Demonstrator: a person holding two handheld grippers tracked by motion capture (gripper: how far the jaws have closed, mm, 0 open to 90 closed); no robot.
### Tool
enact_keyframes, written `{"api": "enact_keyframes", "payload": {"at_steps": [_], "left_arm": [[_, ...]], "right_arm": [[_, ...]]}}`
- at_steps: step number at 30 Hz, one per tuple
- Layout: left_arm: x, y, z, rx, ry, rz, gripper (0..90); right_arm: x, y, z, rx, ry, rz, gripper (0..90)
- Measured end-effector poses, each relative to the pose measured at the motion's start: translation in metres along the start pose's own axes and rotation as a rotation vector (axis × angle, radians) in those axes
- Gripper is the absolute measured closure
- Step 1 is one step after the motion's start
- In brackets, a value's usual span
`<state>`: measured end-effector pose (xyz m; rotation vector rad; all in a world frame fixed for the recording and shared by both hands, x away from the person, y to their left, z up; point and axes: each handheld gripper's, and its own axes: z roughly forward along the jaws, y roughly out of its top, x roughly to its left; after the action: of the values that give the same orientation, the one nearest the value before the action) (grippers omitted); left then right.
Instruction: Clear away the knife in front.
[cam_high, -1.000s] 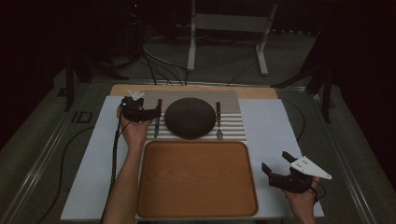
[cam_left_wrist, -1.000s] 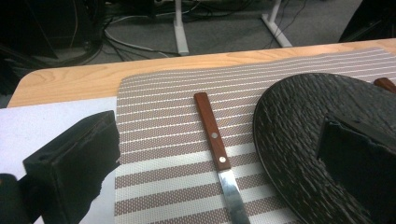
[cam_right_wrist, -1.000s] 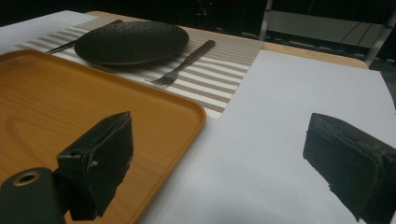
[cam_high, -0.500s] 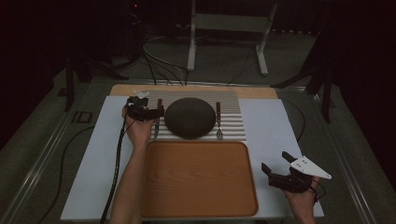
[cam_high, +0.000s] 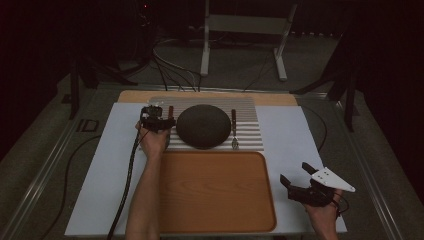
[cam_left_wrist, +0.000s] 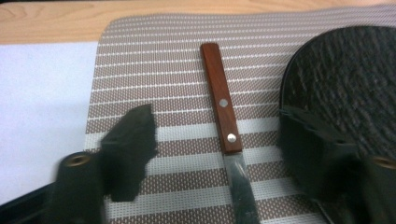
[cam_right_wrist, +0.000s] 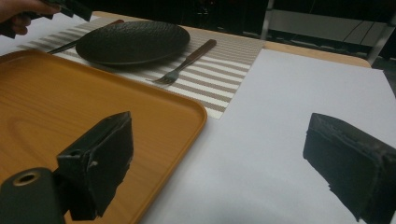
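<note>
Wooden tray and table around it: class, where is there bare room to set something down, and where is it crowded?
The rectangular orange-brown wooden tray is bare across its whole floor. The white table sheet is free between the tray's right rim and the striped woven placemat. The placemat is crowded: round black textured plate, wooden-handled fork, wooden-handled knife between the left tool's jaws.

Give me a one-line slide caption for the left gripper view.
Left gripper closing around a wooden-handled knife on a striped placemat, beside a dark plate.
</note>
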<state>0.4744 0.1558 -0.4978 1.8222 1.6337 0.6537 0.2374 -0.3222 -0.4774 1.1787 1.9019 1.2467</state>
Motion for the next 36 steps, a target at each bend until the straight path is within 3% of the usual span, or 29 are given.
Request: {"api": "enact_keyframes", "payload": {"at_steps": [11, 19, 20, 23, 27, 36], "left_arm": [[-0.005, -0.006, 0.018, 0.043, -0.036, -0.005, 53.1], [-0.012, -0.004, 0.025, 0.071, -0.013, 0.033, 61.9], [-0.013, -0.004, 0.027, 0.089, 0.013, 0.037, 61.9], [-0.012, -0.004, 0.027, 0.093, 0.005, 0.034, 64.6], [-0.01, -0.002, 0.025, 0.118, -0.007, 0.011, 77.4], [-0.003, -0.002, 0.02, 0.145, -0.021, -0.006, 78.1]], "right_arm": [[-0.001, 0.0, 0.0, -0.001, 0.0, 0.004, 8.6], [-0.002, 0.0, -0.001, 0.0, -0.001, 0.007, 8.6], [-0.002, 0.0, 0.0, 0.0, -0.001, 0.007, 8.6], [-0.002, 0.0, -0.001, 0.0, 0.0, 0.011, 8.6], [-0.002, 0.0, 0.0, 0.002, 0.001, 0.01, 8.6], [-0.002, 0.0, 0.0, 0.006, 0.005, 0.009, 8.6]]}}
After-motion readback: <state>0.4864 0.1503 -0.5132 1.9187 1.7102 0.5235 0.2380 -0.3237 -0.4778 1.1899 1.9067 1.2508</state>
